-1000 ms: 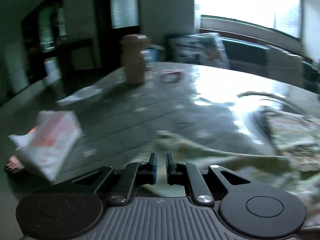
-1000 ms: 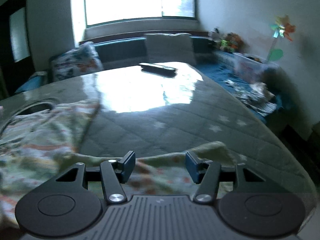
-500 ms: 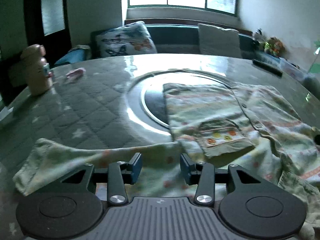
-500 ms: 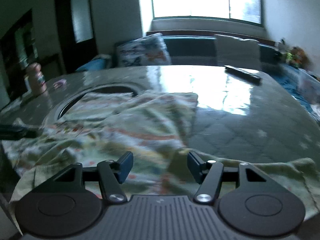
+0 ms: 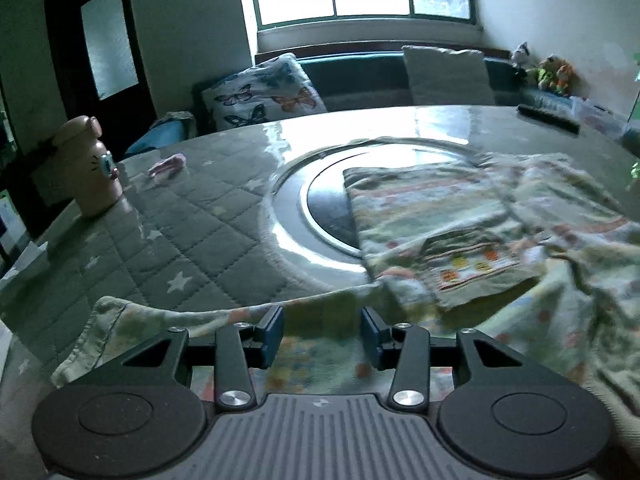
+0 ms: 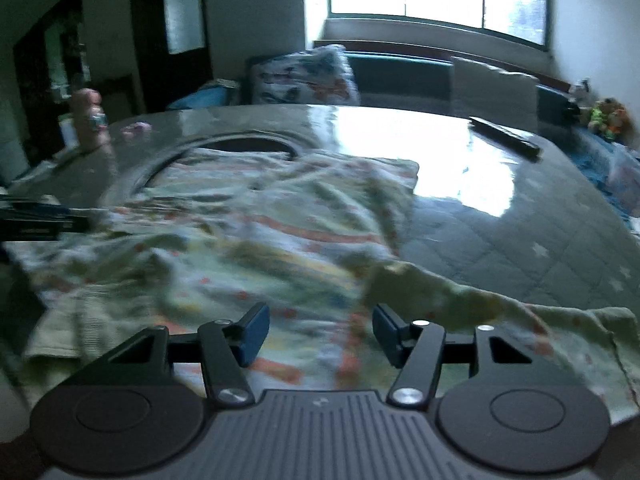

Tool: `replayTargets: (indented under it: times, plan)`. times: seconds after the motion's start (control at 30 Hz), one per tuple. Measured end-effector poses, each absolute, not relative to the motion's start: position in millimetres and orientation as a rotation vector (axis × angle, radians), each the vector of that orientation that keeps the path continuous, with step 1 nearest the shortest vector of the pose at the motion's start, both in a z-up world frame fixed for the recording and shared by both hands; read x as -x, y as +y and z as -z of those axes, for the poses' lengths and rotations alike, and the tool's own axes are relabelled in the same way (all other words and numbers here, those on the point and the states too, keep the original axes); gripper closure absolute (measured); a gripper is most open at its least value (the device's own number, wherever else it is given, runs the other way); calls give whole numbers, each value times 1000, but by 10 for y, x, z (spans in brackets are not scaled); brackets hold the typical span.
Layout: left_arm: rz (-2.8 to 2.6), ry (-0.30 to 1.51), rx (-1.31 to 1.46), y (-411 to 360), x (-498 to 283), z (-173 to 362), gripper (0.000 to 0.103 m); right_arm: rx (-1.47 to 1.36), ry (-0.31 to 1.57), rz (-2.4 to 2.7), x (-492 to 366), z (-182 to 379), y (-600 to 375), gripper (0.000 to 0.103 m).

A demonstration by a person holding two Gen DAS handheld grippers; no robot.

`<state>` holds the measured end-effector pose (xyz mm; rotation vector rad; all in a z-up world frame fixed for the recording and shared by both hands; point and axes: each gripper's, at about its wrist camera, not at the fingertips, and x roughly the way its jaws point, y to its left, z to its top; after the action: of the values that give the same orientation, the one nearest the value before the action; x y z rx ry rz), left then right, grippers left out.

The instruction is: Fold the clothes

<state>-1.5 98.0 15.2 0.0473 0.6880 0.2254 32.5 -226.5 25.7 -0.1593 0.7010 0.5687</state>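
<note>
A pale green patterned garment (image 5: 432, 216) with a small chest pocket (image 5: 476, 268) lies spread and rumpled on the table, partly over a round inset. One sleeve (image 5: 168, 316) stretches left along the near edge. My left gripper (image 5: 322, 336) is open and empty just above that sleeve. In the right wrist view the garment (image 6: 256, 224) fills the near table, its other sleeve (image 6: 520, 312) reaching right. My right gripper (image 6: 320, 336) is open and empty over the cloth. The left gripper's tip shows in the right wrist view at the far left (image 6: 36, 220).
The table has a quilted grey cover (image 5: 180, 232) with stars. A pink bottle (image 5: 90, 168) and a small pink item (image 5: 168, 164) stand at the left. A dark remote (image 6: 504, 138) lies at the far right. A bench with cushions (image 5: 264, 92) runs behind.
The left gripper went from shut to open and swung right to face the garment. The right gripper stayed open and turned left over the cloth.
</note>
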Motion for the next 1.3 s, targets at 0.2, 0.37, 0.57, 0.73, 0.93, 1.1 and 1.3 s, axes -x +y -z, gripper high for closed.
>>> replayTargets:
  times: [0.2, 0.37, 0.57, 0.73, 0.93, 1.1, 1.3]
  plan:
    - [-153, 658, -46, 790, 57, -253, 57, 182, 680, -761, -36, -391, -1948, 55]
    - [-108, 653, -33, 676, 60, -263, 57, 215, 692, -905, 202, -384, -1631, 59]
    - [-76, 658, -21, 604, 47, -249, 57, 265, 726, -920, 266, -230, -1410, 78]
    - [-55, 656, -25, 559, -28, -248, 57, 232, 714, -897, 284, -287, -1506, 99]
    - [-33, 669, -41, 469, -217, -200, 57, 77, 687, -864, 221, -528, -1863, 100]
    - [11, 692, -89, 327, -328, -83, 57, -24, 673, -841, 179, -649, -2101, 102]
    - [94, 679, -159, 120, -220, -36, 57, -42, 706, -840, 121, -564, -2101, 102]
